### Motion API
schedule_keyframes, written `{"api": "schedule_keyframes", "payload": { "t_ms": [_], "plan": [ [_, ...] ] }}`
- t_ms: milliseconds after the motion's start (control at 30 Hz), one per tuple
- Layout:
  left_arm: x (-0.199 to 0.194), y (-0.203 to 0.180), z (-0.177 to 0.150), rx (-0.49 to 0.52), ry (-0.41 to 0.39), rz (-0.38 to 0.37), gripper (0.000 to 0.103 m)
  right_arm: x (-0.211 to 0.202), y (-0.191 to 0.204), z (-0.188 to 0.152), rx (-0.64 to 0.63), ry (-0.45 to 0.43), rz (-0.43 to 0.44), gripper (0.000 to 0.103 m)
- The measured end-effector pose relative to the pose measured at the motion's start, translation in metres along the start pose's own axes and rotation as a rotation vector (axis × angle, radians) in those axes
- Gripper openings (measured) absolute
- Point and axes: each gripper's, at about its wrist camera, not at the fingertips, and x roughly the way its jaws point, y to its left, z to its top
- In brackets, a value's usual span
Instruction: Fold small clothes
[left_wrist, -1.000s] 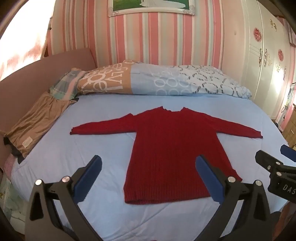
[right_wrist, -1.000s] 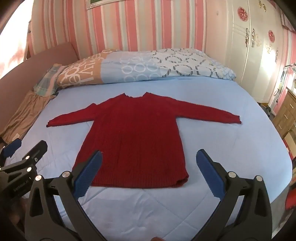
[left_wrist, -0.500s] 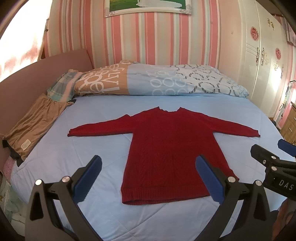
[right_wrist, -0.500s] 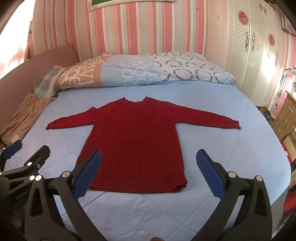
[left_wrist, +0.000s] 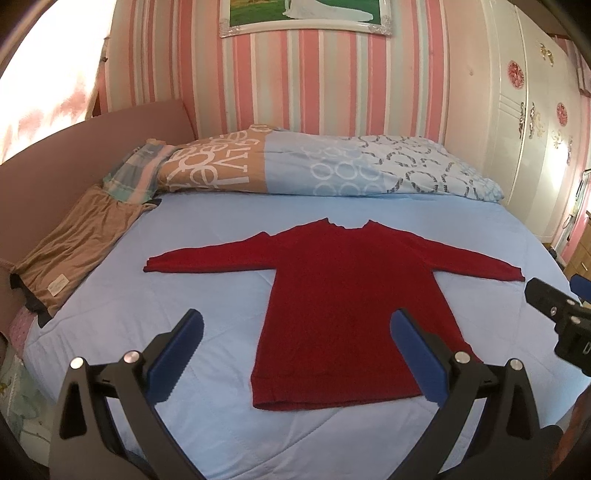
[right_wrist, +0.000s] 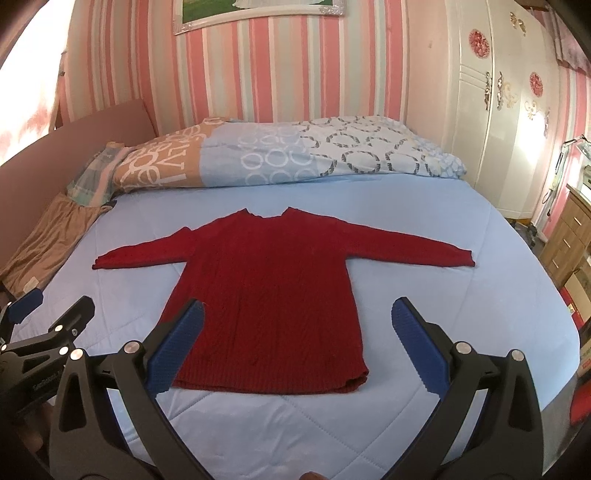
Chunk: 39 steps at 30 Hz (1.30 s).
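Observation:
A small red knit sweater (left_wrist: 351, 295) lies flat on the light blue bed (left_wrist: 184, 295), sleeves spread out to both sides, hem toward me. It also shows in the right wrist view (right_wrist: 273, 295). My left gripper (left_wrist: 295, 354) is open and empty, held above the bed in front of the hem's left part. My right gripper (right_wrist: 295, 350) is open and empty, held in front of the hem. Each gripper shows at the edge of the other's view: the right gripper (left_wrist: 554, 314), the left gripper (right_wrist: 48, 332).
A patterned duvet (left_wrist: 314, 166) lies across the head of the bed. A brown garment (left_wrist: 74, 243) and a plaid cloth (left_wrist: 136, 173) lie at the left edge by the headboard. A white wardrobe (left_wrist: 535, 110) stands at right; wooden drawers (right_wrist: 569, 236) stand beside the bed.
Both cameras have tilted up and drawn back a little: the sweater sits lower in the views and more wall and picture frame show. The sweater has not moved.

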Motion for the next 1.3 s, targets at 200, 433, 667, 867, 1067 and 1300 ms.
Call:
{"api": "schedule_keyframes", "payload": {
  "t_ms": [200,433,667,867,1067,1300],
  "plan": [
    [-0.002,0.005,0.000,-0.004,0.001,0.008,0.101,0.001,-0.003,-0.002,0.003,0.015,-0.004,0.100],
    [0.002,0.006,-0.005,-0.006,0.026,0.007,0.101,0.002,-0.004,-0.004,0.005,0.032,0.001,0.100],
    [0.001,0.008,-0.008,-0.011,0.030,0.005,0.101,0.003,-0.004,-0.005,0.005,0.036,0.000,0.100],
    [-0.004,0.009,-0.012,-0.017,0.032,0.006,0.101,0.002,-0.003,-0.002,0.008,0.037,0.001,0.100],
    [-0.009,0.008,-0.018,-0.023,0.029,0.012,0.101,0.000,-0.002,-0.009,0.001,0.030,0.005,0.100],
    [-0.012,0.006,-0.022,-0.024,0.034,0.016,0.101,0.000,-0.002,-0.018,0.000,0.035,0.008,0.100]
  ]
}}
